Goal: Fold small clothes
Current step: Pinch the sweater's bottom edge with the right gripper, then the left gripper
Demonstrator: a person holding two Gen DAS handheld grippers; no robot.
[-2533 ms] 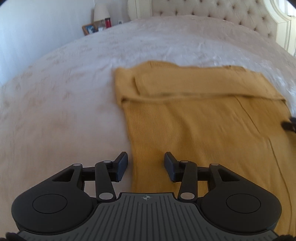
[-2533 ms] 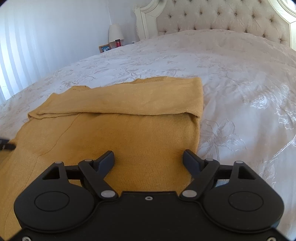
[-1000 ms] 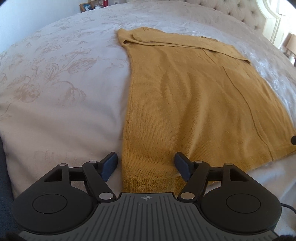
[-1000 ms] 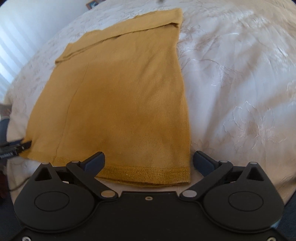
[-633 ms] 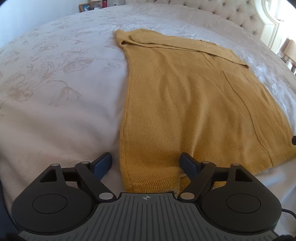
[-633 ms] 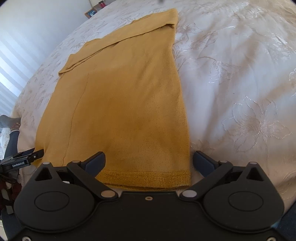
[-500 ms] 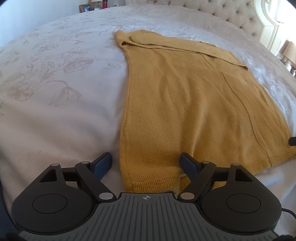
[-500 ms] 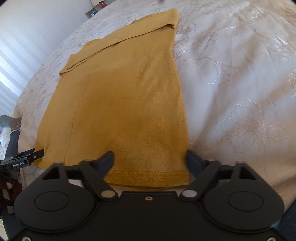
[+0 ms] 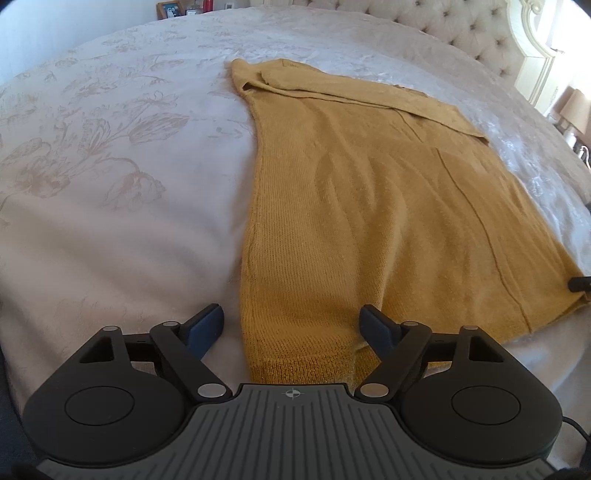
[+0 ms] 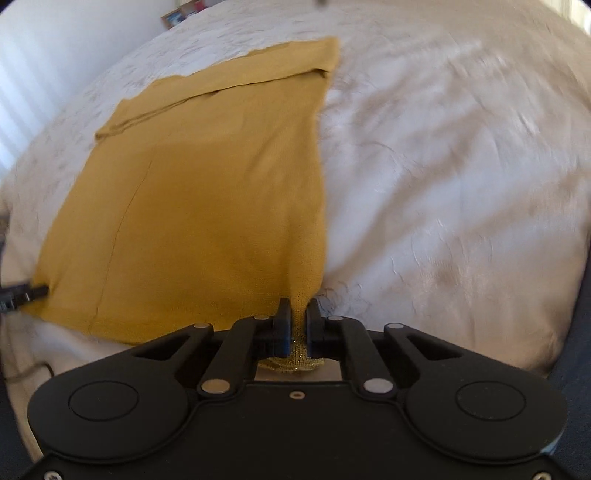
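A mustard-yellow knit sweater (image 9: 369, 206) lies flat on the bed, sleeves folded across its far end, ribbed hem towards me. My left gripper (image 9: 291, 323) is open, its fingers straddling the hem's left corner. In the right wrist view the sweater (image 10: 207, 199) runs away from me; my right gripper (image 10: 297, 317) is shut on its hem at the right corner, cloth bunched between the pads. The tip of the right gripper shows at the sweater's right edge in the left wrist view (image 9: 578, 283). The left gripper's tip shows at the left edge in the right wrist view (image 10: 22, 293).
The white floral bedspread (image 9: 110, 166) covers the bed. A tufted headboard (image 9: 461, 33) stands at the far end. A bedside table with a picture frame (image 9: 168, 7) is far left, and a lamp (image 9: 574, 110) at far right. The bed's near edge is just below the hem.
My right gripper has shut on the sweater's hem at the right corner; it was open half a second ago. My left gripper stays open at the left corner, little moved.
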